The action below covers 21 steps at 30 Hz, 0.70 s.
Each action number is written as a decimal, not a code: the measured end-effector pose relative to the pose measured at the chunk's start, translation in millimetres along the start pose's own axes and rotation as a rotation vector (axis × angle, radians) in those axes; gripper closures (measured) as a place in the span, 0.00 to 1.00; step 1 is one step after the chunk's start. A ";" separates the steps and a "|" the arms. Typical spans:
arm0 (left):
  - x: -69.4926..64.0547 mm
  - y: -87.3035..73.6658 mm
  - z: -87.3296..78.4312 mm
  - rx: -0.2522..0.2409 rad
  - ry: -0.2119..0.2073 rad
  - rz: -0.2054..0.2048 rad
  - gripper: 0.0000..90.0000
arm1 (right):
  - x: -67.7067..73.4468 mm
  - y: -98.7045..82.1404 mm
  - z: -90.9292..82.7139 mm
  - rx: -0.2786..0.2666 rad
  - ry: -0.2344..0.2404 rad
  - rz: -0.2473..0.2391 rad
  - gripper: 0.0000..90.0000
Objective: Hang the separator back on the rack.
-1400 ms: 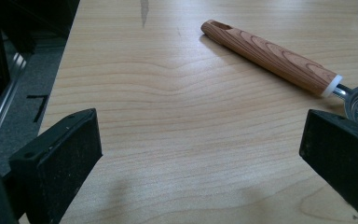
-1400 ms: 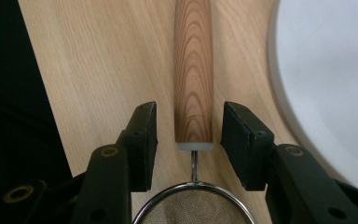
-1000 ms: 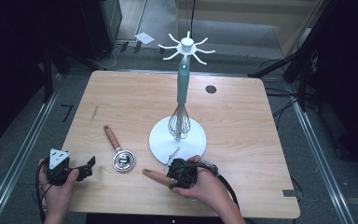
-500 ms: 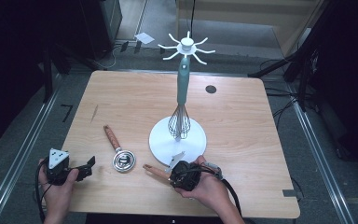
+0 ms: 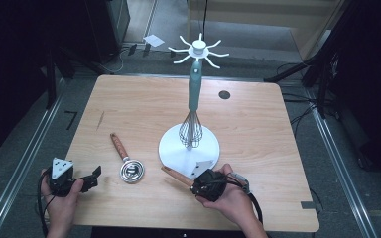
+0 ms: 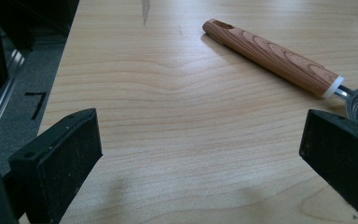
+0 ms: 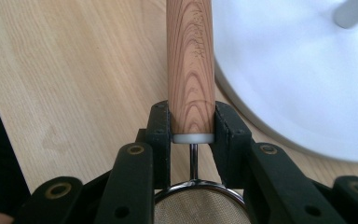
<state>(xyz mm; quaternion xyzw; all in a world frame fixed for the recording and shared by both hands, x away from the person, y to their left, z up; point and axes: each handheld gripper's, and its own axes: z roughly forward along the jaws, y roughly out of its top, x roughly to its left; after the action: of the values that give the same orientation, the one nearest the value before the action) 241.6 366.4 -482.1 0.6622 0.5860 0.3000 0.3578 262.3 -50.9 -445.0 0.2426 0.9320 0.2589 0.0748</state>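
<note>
Two claws are at work; the right claw (image 7: 192, 122) pinches the wood-grain handle of a small mesh strainer (image 7: 189, 70) at its white collar, its jaws having just been closing, the handle pointing ahead beside the white round base of the utensil stand (image 7: 303, 79); the left claw (image 6: 200, 158) rests spread on the pale wooden surface (image 6: 168, 116), a second wooden-handled steel scoop (image 6: 279, 58) ahead. Best to raise the strainer level, gripping firmly, and steer its end toward a hook without brushing the hanging whisk (image 5: 190, 130).
</note>
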 end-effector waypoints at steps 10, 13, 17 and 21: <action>0.2 0.0 -0.3 -0.003 0.002 -0.004 0.00 | -20.3 -17.6 -18.1 -0.041 -0.045 0.067 0.80; 0.1 0.0 -0.1 -0.004 0.002 -0.003 0.00 | -27.0 -23.0 -23.2 -0.053 -0.060 0.088 0.80; 0.3 0.0 -0.1 -0.004 0.001 -0.005 0.00 | -33.4 -29.1 -29.0 -0.068 -0.084 0.120 0.80; 0.5 0.0 -0.1 -0.005 0.000 -0.005 0.00 | -39.4 -33.5 -33.4 -0.082 -0.101 0.139 0.80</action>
<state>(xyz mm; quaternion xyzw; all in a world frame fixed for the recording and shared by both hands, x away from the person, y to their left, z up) 241.6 366.9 -482.0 0.6598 0.5868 0.3006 0.3604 274.0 -110.2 -433.3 0.3162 0.8965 0.2889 0.1134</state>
